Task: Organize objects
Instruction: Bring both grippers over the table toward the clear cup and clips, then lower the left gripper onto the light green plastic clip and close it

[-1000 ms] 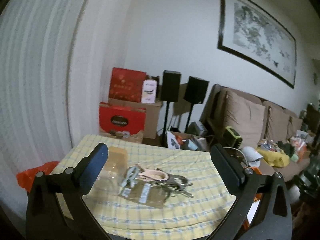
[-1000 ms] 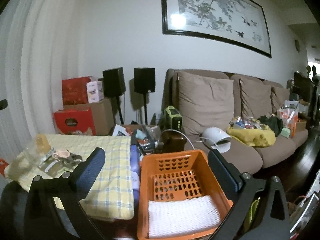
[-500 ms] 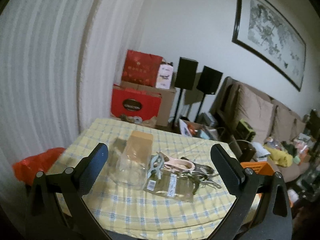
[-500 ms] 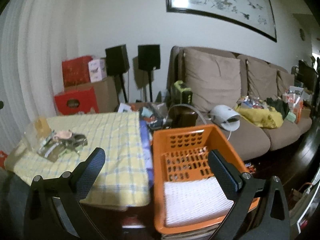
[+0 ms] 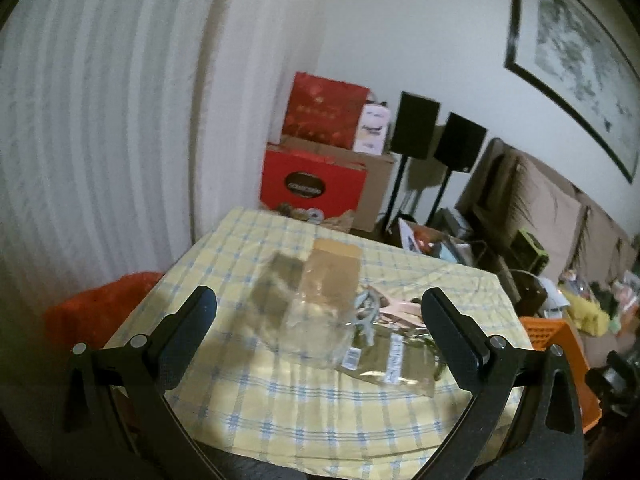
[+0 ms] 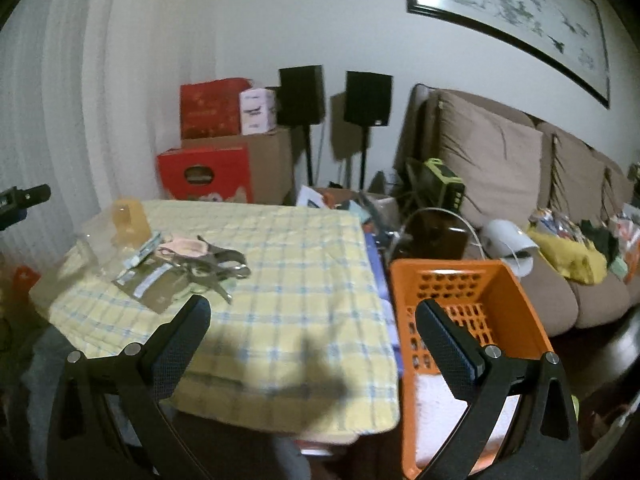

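Left wrist view. Left gripper up above the near edge of a table with a yellow checked cloth. Jaws wide apart, nothing between them, nothing touched. Just past the fingers, a small heap in the middle of the cloth: a clear plastic bag with a tan card at its far end, a brown packet with white stickers lying flat beside the bag, and some pale clips and a pink thing touching them. All a bit blurry, so maybe more small bits in there. Orange basket peeking out at the right, beside the table. Red boxes stacked against the wall far behind.

Right wrist view. Right gripper low over the near right part of the cloth. Jaws wide apart here too, holding nothing. Left finger over the cloth, right finger in front of the orange basket. Basket just beside the table's right edge, with holes in its walls and a white mat on its floor. The heap far off at the left end of the cloth: brown packet, metal clips, pink thing, tan card standing up behind. Brown sofa at the right, well apart from the table.
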The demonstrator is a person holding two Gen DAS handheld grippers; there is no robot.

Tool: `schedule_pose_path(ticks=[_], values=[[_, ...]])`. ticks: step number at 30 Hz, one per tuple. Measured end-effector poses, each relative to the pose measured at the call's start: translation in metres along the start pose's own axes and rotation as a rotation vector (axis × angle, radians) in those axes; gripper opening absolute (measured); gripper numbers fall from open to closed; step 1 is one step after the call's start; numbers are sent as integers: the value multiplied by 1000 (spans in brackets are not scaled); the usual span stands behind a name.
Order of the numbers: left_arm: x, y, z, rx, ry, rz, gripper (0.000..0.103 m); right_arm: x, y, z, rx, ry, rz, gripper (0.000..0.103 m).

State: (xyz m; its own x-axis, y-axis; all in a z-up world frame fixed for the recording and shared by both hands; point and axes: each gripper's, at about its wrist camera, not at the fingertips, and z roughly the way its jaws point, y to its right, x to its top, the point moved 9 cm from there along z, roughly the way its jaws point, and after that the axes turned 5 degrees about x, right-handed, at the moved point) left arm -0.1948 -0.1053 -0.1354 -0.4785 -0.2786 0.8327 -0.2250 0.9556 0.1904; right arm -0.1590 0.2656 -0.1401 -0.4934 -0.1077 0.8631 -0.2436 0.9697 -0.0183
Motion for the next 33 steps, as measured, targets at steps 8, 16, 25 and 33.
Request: schedule_pose_path(ticks=[8,16,25,33], values=[[-26,-22,29,-7,-82,-36,102,3,-40,55,72,-120,-30,102],[-44,-30,50,-28,-138,-56,102,-24,-71,125,131,-302,-149,101],[-49,-35,56,-56,-159,-77,102,-19,-92,174,177,-327,-238,94],[-43,-34,49,-73,-145,-86,102,-32,-117,179,311,-447,-158,7]])
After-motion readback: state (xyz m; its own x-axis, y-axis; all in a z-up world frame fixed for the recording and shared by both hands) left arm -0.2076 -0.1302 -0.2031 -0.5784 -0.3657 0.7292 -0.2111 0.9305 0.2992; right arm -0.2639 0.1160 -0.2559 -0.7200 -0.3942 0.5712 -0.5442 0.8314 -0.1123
